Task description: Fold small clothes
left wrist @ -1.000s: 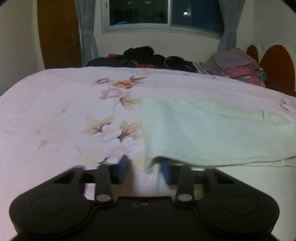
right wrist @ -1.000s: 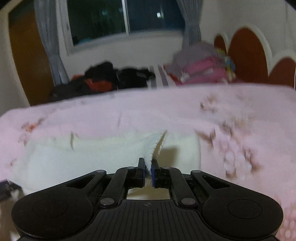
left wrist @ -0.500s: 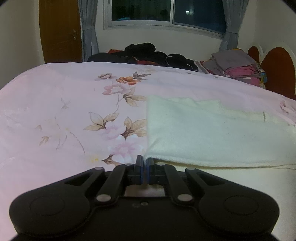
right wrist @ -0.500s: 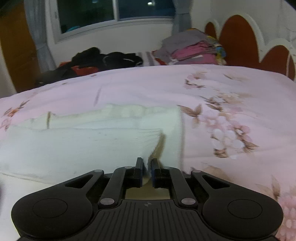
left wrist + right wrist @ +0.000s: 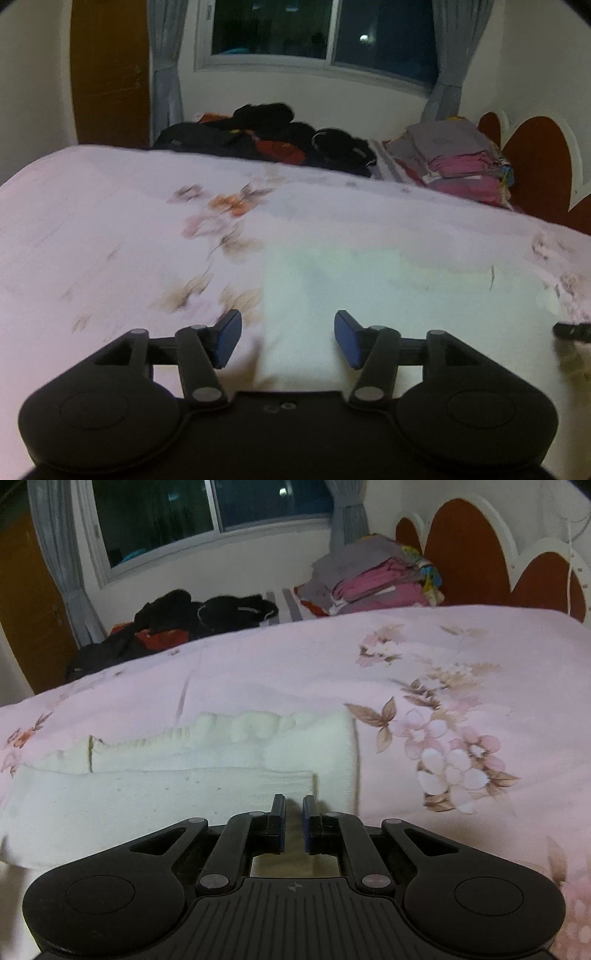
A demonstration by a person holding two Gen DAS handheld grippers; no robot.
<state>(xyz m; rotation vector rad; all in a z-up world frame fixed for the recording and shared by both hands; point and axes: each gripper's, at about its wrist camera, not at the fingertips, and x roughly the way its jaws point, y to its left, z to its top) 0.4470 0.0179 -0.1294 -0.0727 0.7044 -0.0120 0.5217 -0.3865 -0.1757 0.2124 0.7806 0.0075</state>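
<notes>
Over on the left, the left gripper has its jaws opening wide, nothing pinched, straddling the near left corner of the cream-white knitted garment, which lies flat on the pink floral bedspread, likely letting a fold settle. To the right, the right gripper has its jaws opening by a narrow gap, with no cloth visibly pinched, at the garment's folded edge.

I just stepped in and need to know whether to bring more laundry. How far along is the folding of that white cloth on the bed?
One fold looks done: the white cloth lies doubled on the pink floral bedspread. In hand: the left gripper is opening above the cloth's corner with nothing pinched, and the right gripper is opening too, the near edge between its pads. Left: probably another fold. Folded clothes are stacked beyond; dark clothes lie unfolded.
</notes>
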